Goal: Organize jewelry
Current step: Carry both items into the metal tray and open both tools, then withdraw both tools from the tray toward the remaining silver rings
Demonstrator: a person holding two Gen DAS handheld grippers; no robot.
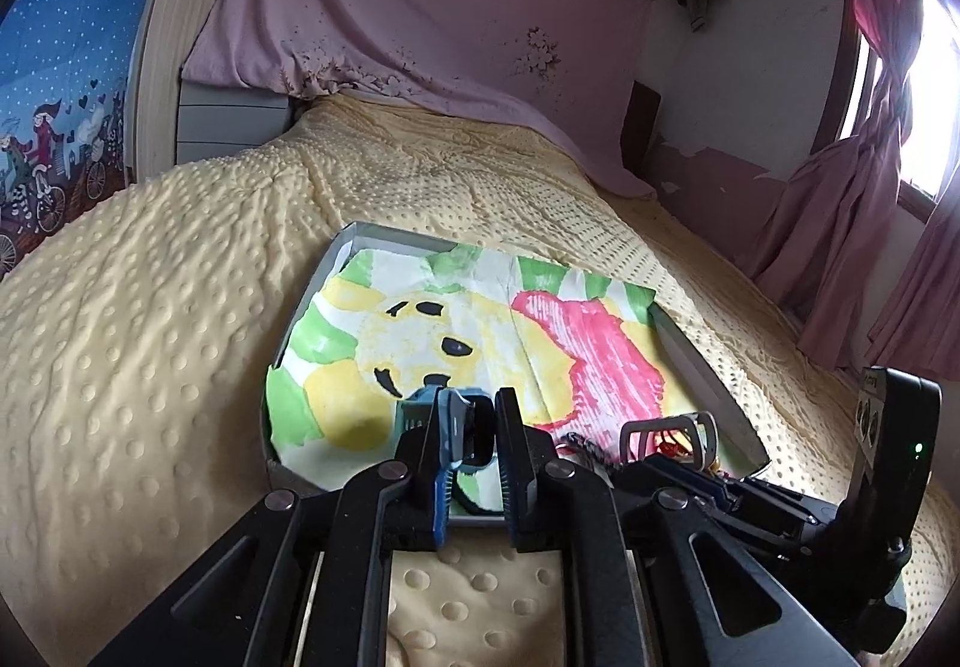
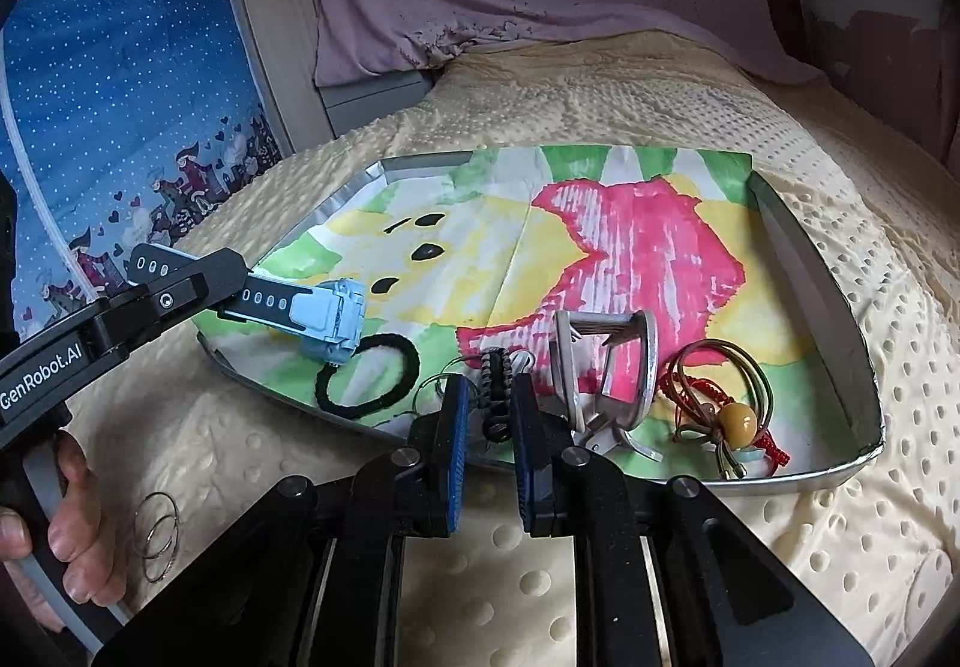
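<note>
My left gripper is shut on a light blue watch by its black strap and holds it just above the left part of the metal tray; the watch also shows in the right wrist view. My right gripper is open at the tray's near edge, its jaws either side of a black braided cord. In the tray lie a black hair tie, a silver bracelet stand, a thin wire ring and a tangle of red cord, hair ties and a yellow bead.
The tray sits on a cream dotted bedspread, lined with a painted paper. Thin metal rings lie on the bedspread near the hand at the left. Pink curtains and a window are at the right.
</note>
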